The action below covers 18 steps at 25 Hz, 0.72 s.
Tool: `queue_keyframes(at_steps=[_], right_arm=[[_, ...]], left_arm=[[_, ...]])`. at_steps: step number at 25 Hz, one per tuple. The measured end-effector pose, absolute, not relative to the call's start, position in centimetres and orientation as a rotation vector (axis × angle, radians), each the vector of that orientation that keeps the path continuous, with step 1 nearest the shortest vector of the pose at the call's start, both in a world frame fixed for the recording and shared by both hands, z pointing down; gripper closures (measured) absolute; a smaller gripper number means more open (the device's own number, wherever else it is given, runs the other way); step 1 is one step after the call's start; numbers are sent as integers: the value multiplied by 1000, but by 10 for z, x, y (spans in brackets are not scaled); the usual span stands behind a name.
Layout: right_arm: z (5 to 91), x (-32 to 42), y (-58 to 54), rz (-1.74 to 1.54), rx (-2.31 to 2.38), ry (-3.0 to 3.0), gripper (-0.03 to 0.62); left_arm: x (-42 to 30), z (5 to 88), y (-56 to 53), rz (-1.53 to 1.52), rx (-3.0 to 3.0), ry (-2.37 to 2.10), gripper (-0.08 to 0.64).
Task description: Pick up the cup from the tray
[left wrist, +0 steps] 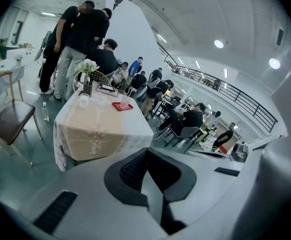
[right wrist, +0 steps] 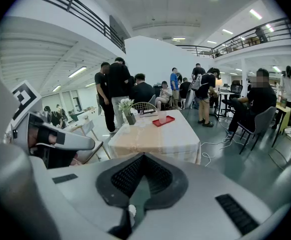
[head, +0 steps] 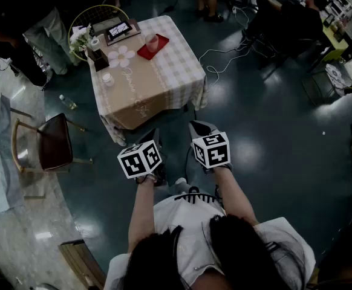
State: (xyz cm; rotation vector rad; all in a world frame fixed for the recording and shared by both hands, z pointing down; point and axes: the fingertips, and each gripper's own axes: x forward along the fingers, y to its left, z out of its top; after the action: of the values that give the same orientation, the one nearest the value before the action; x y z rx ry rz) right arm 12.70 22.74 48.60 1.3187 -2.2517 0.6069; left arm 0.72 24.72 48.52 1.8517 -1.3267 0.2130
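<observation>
A brown chair (head: 54,141) with a smooth seat stands left of the table (head: 164,86), which wears a soft checked cloth; the left gripper (left wrist: 148,169) is closed on nothing, its black ribbed pads (left wrist: 130,169) pressed together; the cup (head: 151,41) is pale pink, round and see-through; it stands upright on a flat red tray (head: 162,41) at the table's far side, straight ahead and well apart from both grippers; neither looks clearly nearer, I think; the right gripper (right wrist: 142,174) is closed and empty too, so whichever goes must open first.
</observation>
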Motion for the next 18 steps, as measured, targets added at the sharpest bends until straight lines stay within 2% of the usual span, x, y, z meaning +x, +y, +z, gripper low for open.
queue_keyframes(at_steps=[18], right_arm=[[486,114,224,552,1307,-2251,583]], left_arm=[[-11,488,248,225,1836,-1363,555]])
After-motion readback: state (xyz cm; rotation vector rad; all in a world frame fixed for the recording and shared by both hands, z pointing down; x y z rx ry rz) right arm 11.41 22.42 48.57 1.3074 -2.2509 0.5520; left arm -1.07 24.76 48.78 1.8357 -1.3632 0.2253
